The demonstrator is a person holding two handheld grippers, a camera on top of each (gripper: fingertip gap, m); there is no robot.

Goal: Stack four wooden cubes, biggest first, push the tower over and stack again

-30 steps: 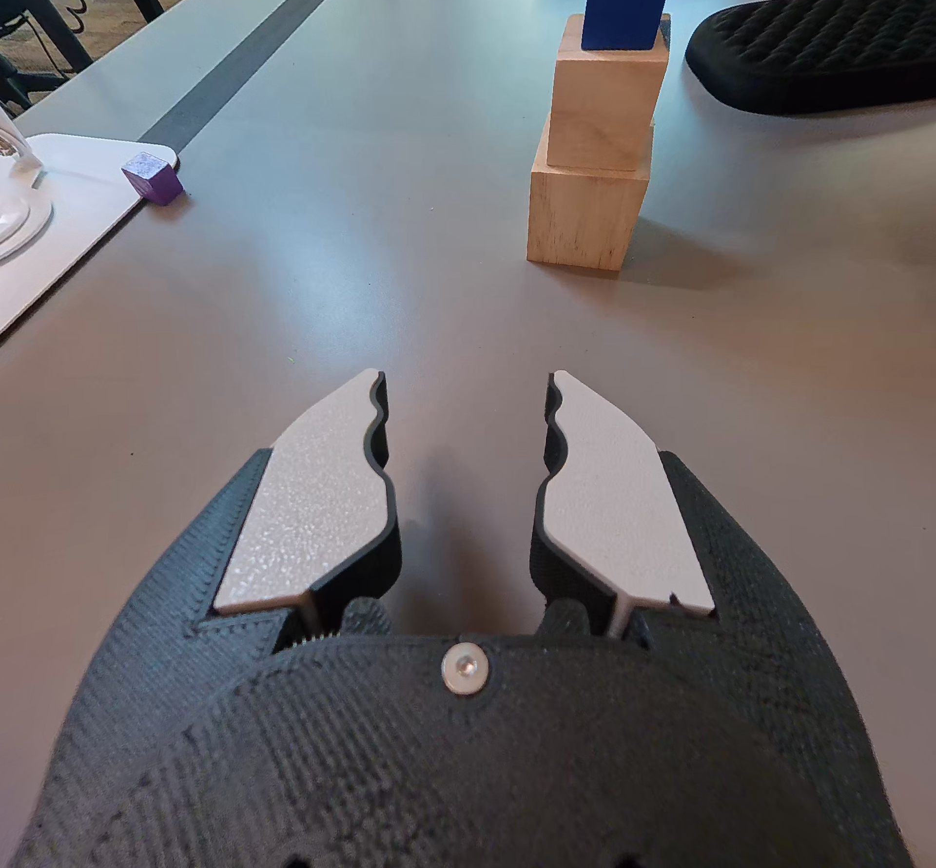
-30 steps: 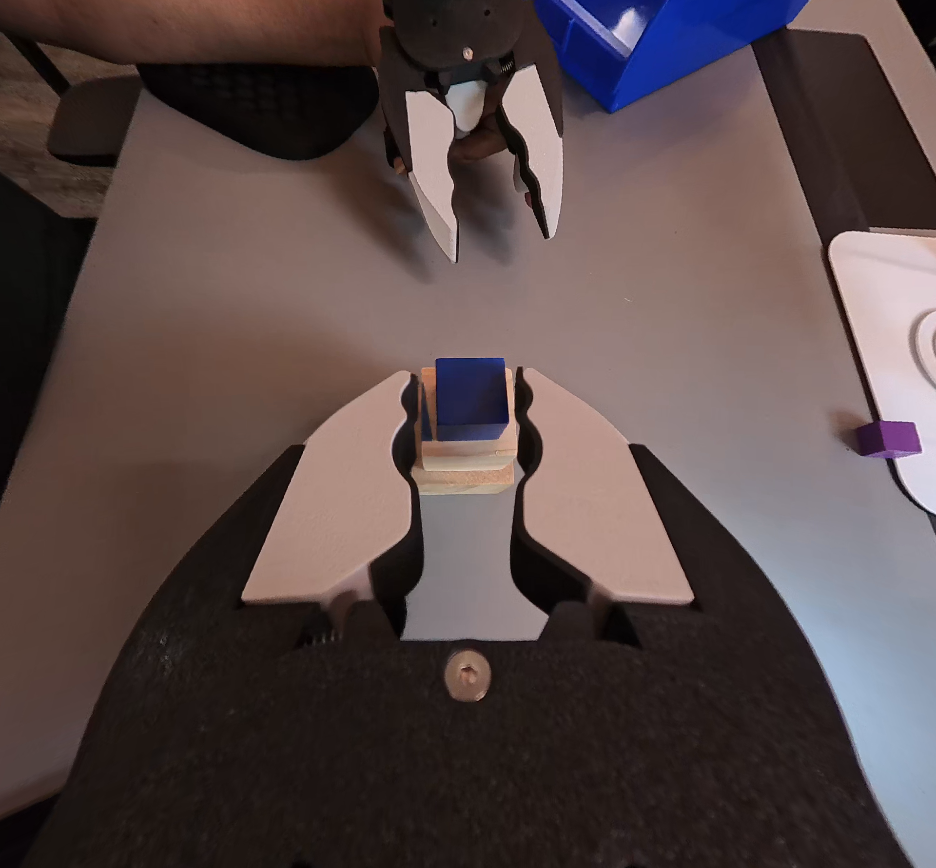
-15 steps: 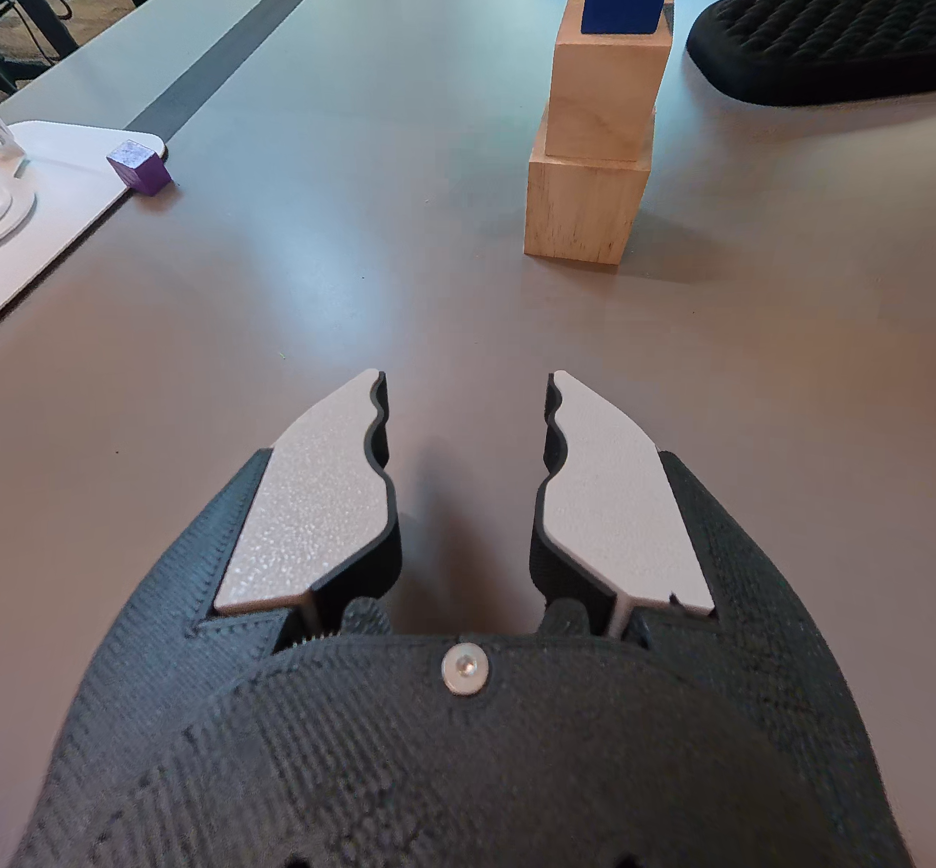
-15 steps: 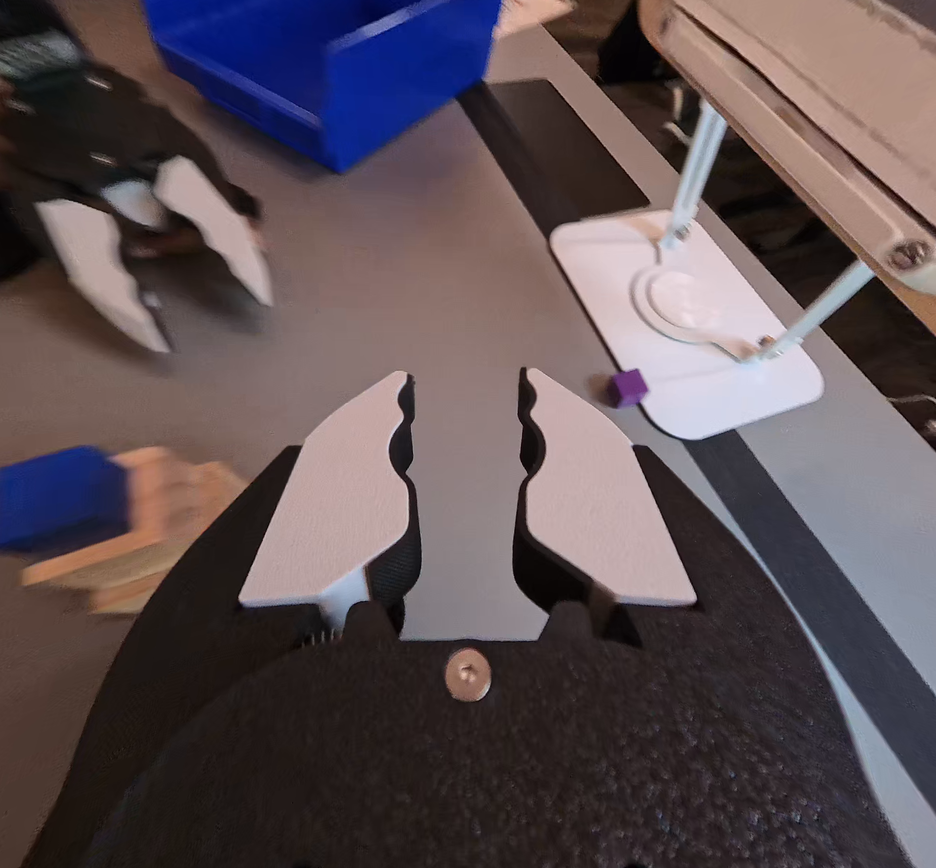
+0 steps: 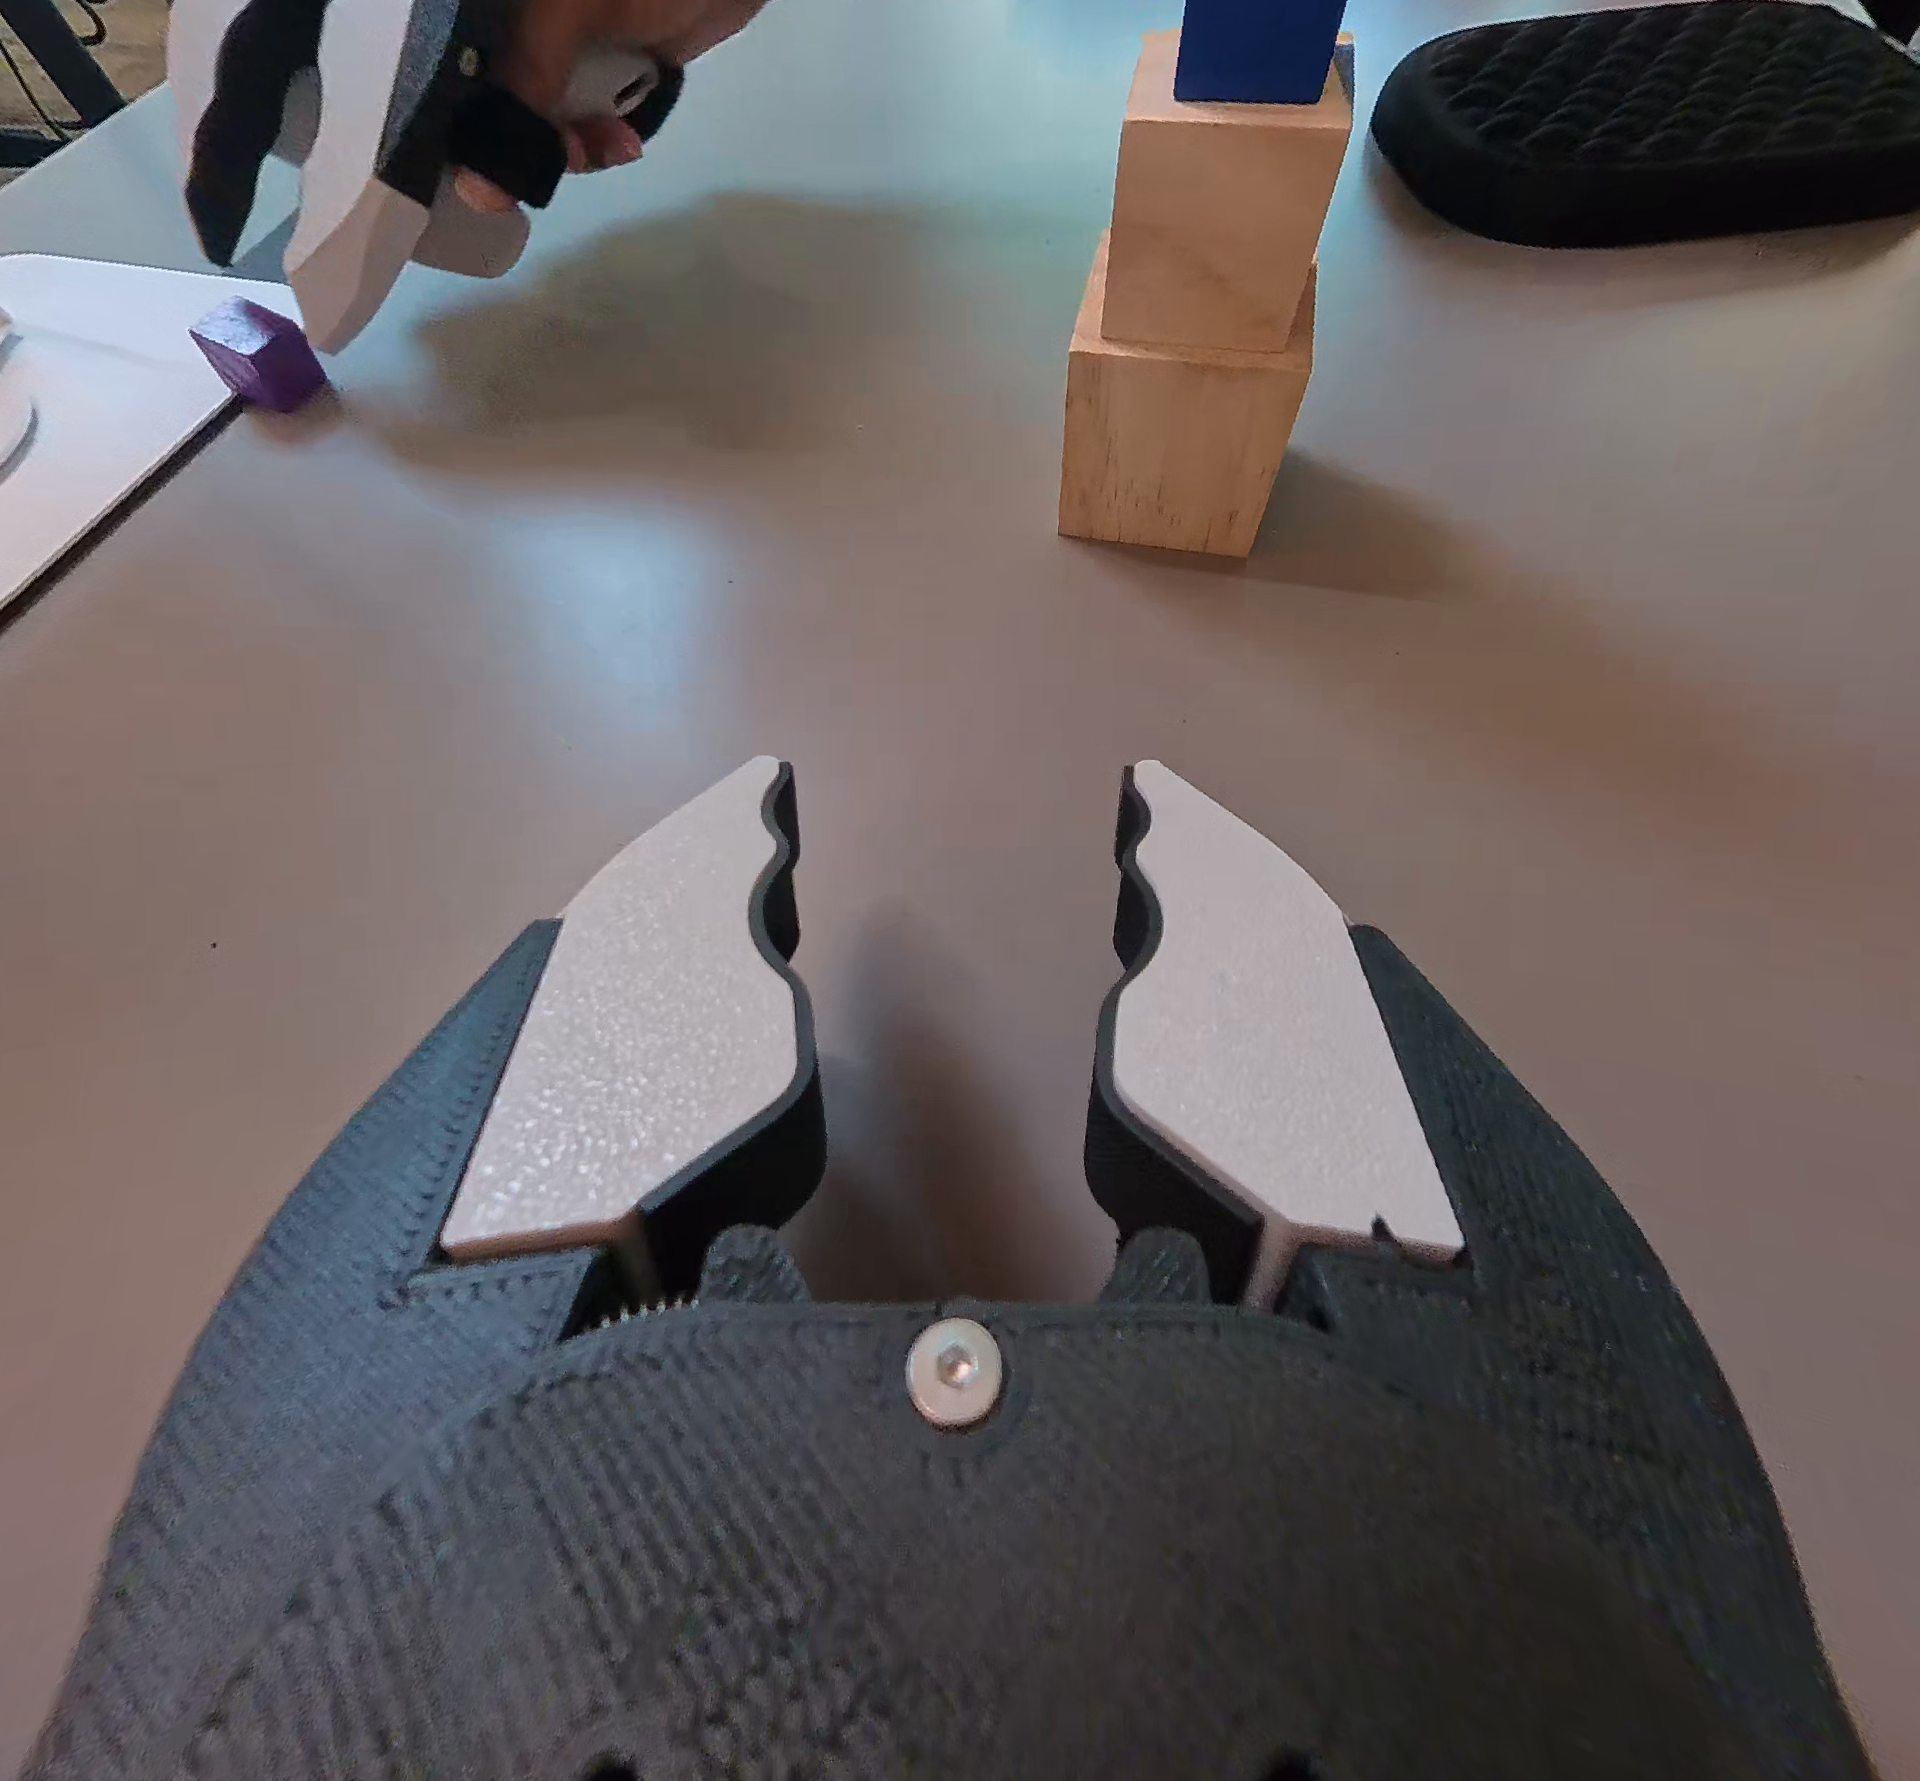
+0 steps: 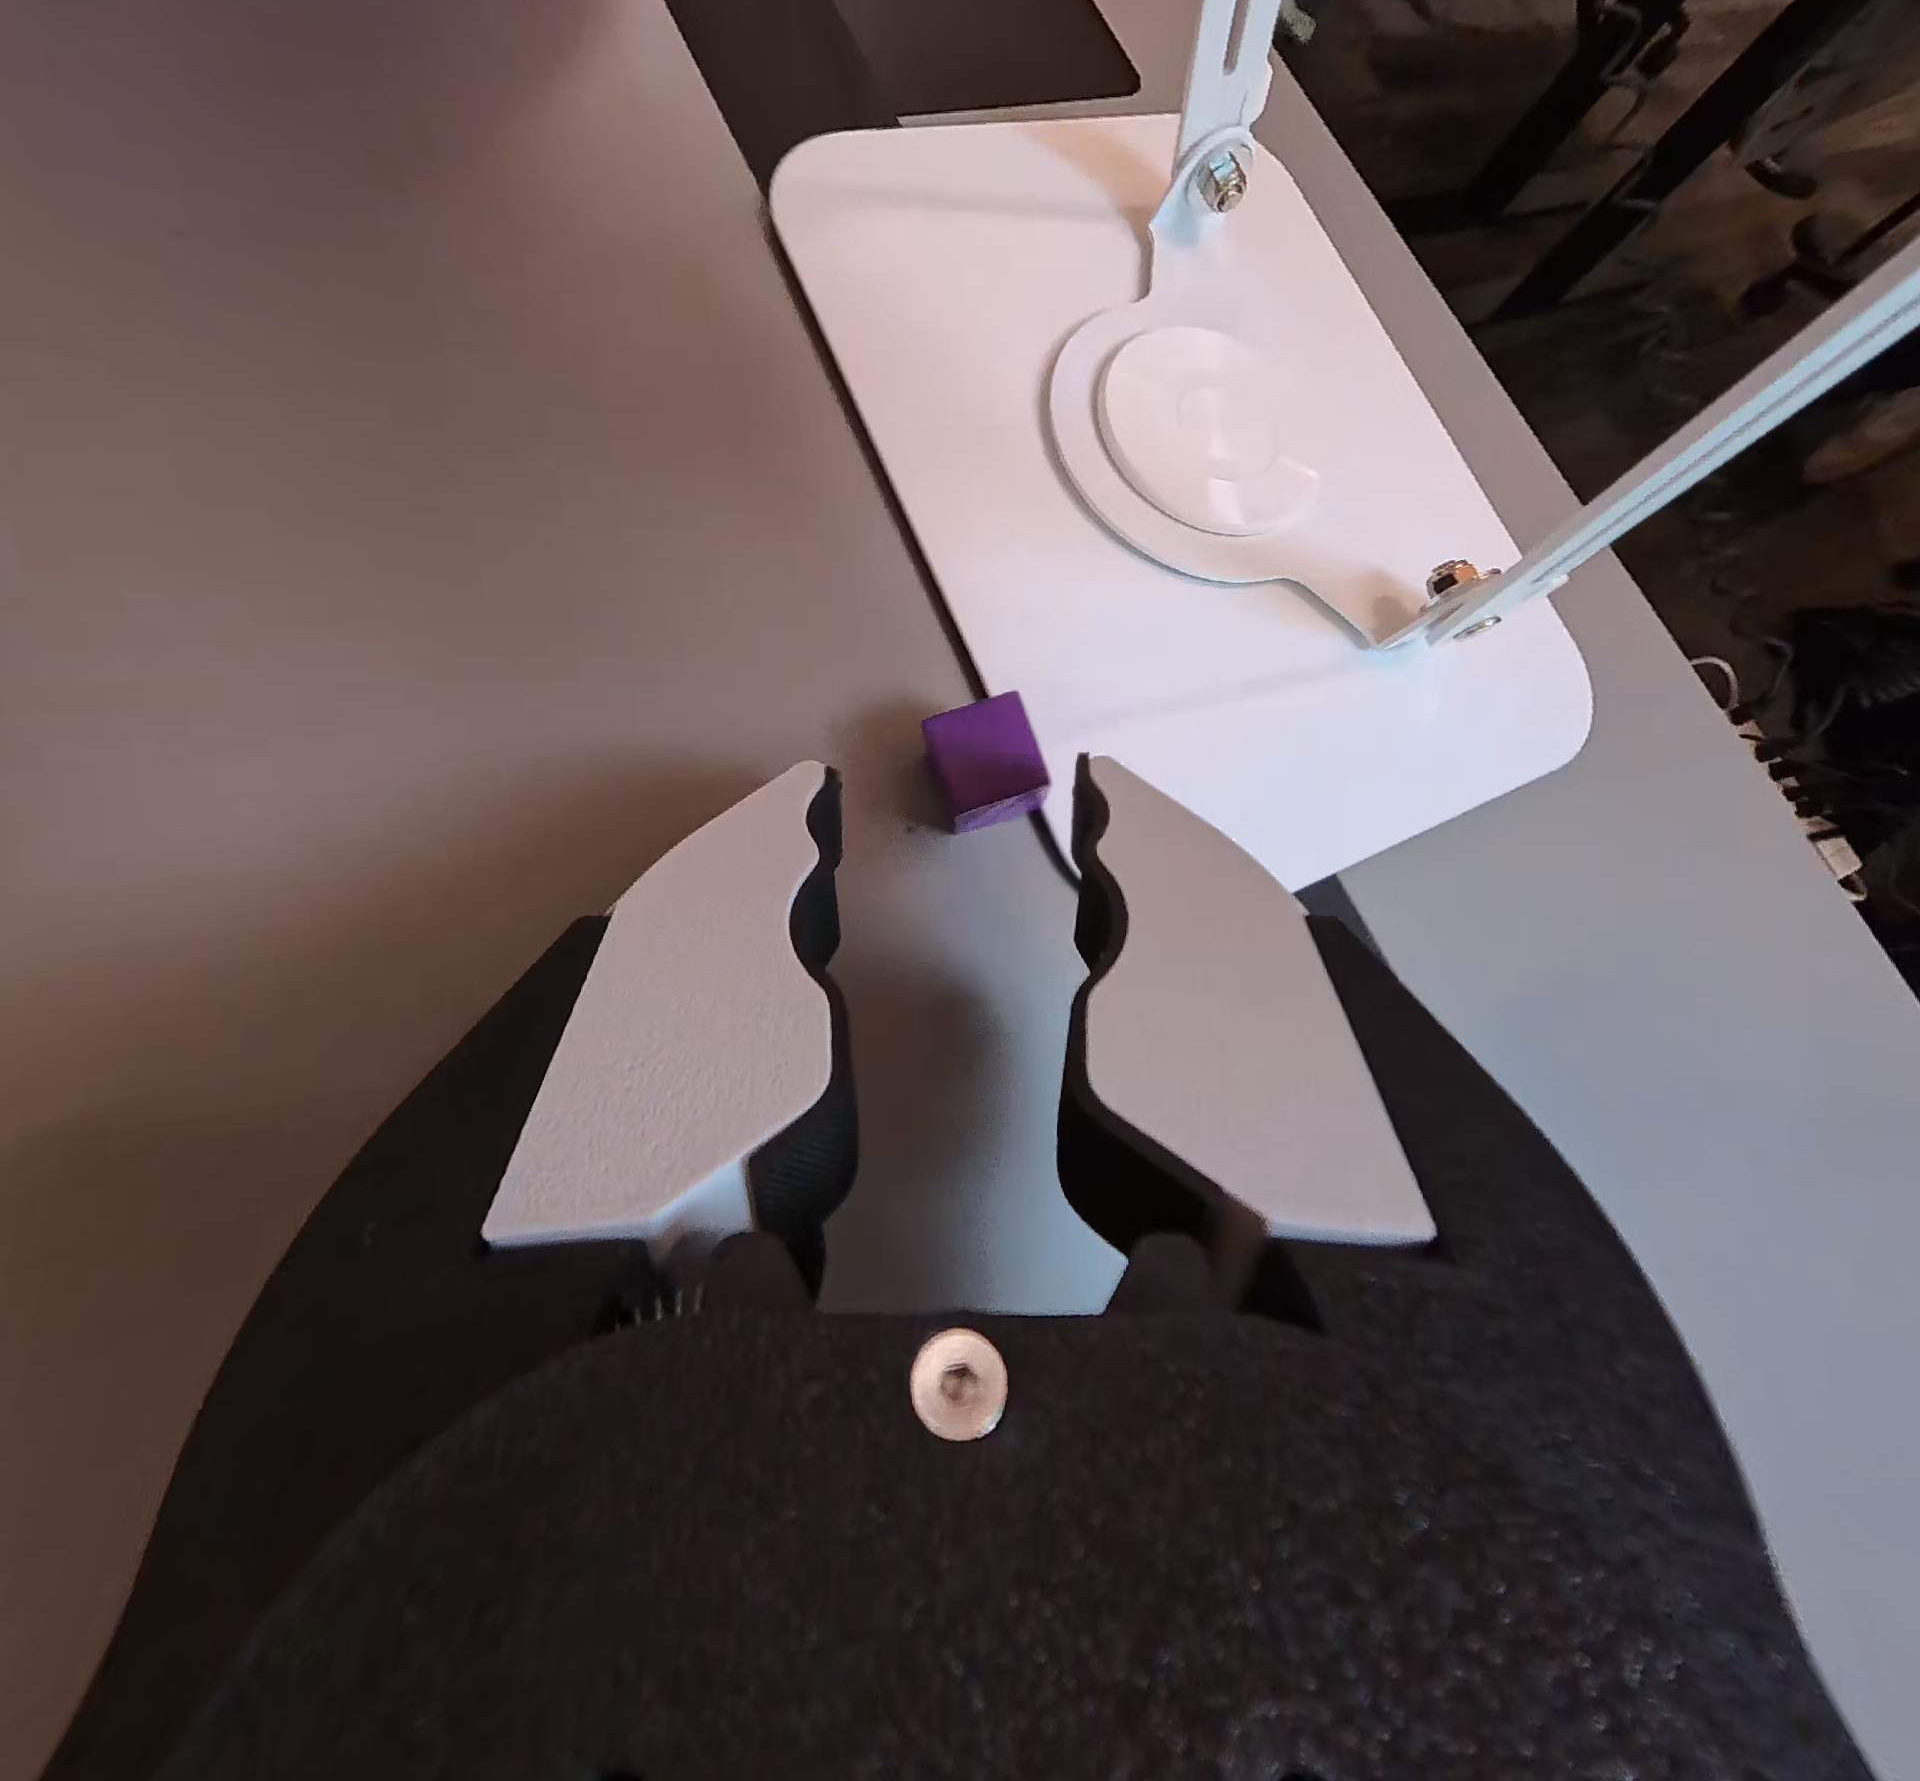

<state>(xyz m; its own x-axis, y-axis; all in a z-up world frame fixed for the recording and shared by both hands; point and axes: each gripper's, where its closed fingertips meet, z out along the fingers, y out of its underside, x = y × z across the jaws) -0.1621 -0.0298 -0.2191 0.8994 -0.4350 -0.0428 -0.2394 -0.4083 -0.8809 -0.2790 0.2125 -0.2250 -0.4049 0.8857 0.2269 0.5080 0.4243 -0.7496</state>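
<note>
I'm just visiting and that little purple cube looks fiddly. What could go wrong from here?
The purple cube sits against the white plate, so the open right gripper may catch the plate's edge or nudge the cube away. The tower is stacked off-centre, so adding a cube could topple it.

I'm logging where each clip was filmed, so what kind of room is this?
Probably an office or lab: a long grey desk, a white lamp base at its edge, and a black mesh chair seat beside it.

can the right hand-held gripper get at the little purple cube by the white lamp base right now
Probably yes. The right hand-held gripper is open, and the purple cube sits on bare table just beyond its fingertips; the white lamp base crowds one side.
</note>
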